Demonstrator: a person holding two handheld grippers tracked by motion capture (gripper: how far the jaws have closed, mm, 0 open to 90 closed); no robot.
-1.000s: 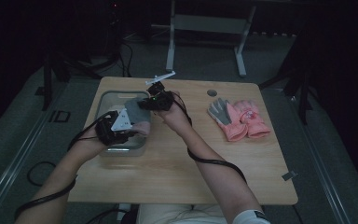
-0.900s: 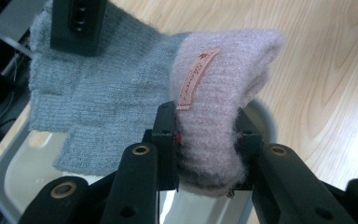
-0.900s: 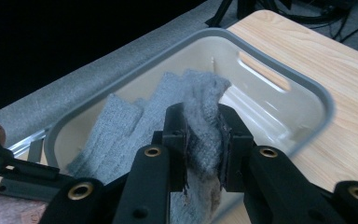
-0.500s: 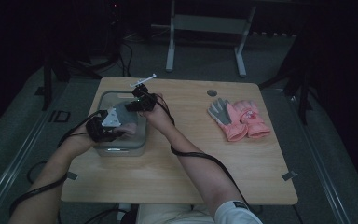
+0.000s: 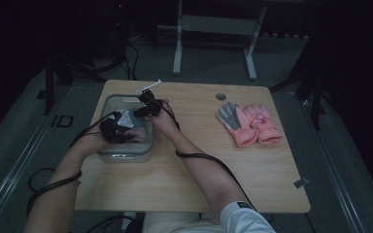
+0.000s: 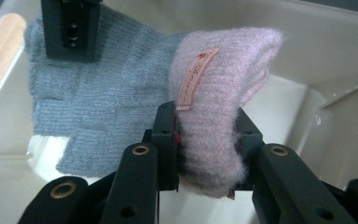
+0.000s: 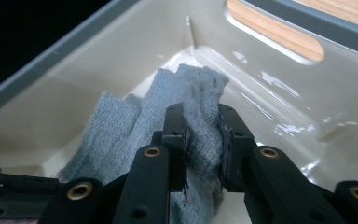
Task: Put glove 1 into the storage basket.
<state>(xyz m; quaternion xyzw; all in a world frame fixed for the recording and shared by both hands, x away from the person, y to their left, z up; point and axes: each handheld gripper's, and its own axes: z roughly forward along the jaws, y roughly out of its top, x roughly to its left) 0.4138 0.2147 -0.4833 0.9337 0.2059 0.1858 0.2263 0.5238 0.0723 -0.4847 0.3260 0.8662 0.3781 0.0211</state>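
A knitted glove with a grey hand part point(image 7: 168, 98) and a pink cuff point(image 6: 223, 84) hangs stretched between my two grippers, low inside a clear plastic bin point(image 5: 122, 156). My left gripper point(image 6: 205, 140) is shut on the pink cuff, just below its small sewn label. My right gripper point(image 7: 204, 140) is shut on the grey finger end. In the high view both grippers reach down into the bin at the table's left, the left gripper point(image 5: 119, 130) nearer me and the right gripper point(image 5: 145, 104) farther back. The glove's grey part lies close to the bin's pale floor point(image 6: 307, 107).
Two more gloves point(image 5: 248, 124), pink with grey, lie side by side on the wooden table point(image 5: 184, 184) to the right. A round cable hole point(image 5: 220, 96) sits near the far edge. The bin's walls point(image 7: 98, 60) close in around both grippers. Cables trail from both hands.
Both hands have moved left and down, carrying the glove from above the table's middle into the bin. Both grips on the glove are unchanged.
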